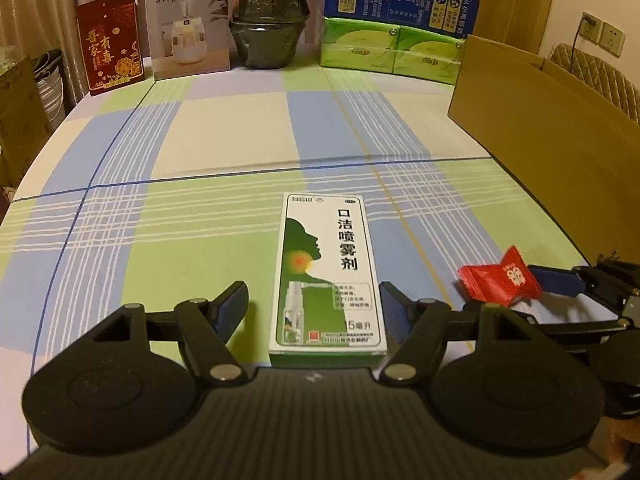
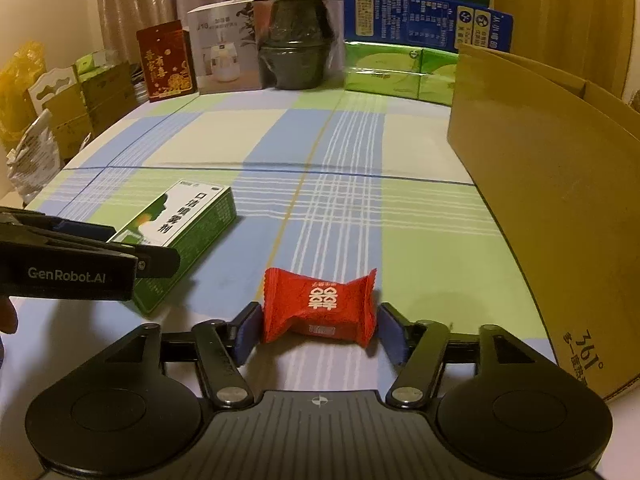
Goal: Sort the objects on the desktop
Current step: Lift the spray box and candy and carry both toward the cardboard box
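Note:
A white and green spray box [image 1: 328, 276] lies flat on the checked tablecloth. My left gripper [image 1: 314, 308] is open, its fingers either side of the box's near end with gaps on both sides. The box also shows in the right wrist view [image 2: 182, 236]. A red wrapped candy [image 2: 320, 306] lies between the fingers of my right gripper [image 2: 318, 330]. The blue pads stand at the wrapper's two ends, and small gaps show. From the left wrist view the candy [image 1: 500, 280] sits at the right gripper's fingertips.
A large open cardboard box [image 2: 552, 184] stands on the right. Along the table's far edge stand a red card box [image 1: 110, 44], a humidifier box [image 1: 188, 24], a dark wrapped pot [image 1: 270, 20] and green tissue packs [image 1: 392, 50]. Cartons sit beyond the left edge.

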Tool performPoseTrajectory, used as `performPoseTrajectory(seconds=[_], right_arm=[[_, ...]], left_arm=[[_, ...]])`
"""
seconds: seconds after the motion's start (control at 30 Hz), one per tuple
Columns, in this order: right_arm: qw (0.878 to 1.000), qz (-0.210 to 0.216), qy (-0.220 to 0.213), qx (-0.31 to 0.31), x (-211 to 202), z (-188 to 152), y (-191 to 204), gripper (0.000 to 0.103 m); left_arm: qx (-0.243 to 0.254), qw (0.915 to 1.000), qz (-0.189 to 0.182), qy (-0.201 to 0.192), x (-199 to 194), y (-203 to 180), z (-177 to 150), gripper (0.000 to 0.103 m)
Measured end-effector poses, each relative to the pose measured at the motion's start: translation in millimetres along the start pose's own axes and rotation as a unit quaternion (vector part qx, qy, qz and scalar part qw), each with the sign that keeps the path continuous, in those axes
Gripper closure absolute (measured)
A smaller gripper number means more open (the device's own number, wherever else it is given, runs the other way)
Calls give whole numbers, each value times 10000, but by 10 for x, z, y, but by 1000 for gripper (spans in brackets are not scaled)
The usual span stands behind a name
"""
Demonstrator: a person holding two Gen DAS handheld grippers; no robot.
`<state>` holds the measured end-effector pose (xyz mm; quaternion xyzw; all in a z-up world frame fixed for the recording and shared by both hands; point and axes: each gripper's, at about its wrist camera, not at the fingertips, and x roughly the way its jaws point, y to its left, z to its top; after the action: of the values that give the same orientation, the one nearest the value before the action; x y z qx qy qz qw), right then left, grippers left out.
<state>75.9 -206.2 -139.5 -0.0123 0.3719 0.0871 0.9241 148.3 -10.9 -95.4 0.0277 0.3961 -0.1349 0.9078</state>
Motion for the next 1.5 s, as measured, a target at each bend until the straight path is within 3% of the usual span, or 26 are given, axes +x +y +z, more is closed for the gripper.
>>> performPoseTrajectory(seconds=[0.33,0.4,0.43,0.63,0.93,1.03,1.5], right_arm=[[9999,-73,-67,-82,28,8,3,35],[9999,-73,-80,-108,28,16,13,41],[9999,-76,-63,-118,33,18,20,50],[9999,-117,-56,-16,39,35,6,59],[9998,-175,-70,13,38,54,1,59],[9998,-170,-62,12,44,54,0,59],[9998,-156,-32,108,53,62,-33,59]], left_arm=[[-101,9999,57,38,83,0,10,35],[-123,9999,55,50,98,2,11,35],[-143,9999,46,51,103,9,11,35],[-67,10000,25,43,120,5,17,35],[-44,10000,-62,52,211,-34,61,37],[-71,10000,9,69,250,-39,83,46],[63,9999,137,74,259,-96,84,52]])
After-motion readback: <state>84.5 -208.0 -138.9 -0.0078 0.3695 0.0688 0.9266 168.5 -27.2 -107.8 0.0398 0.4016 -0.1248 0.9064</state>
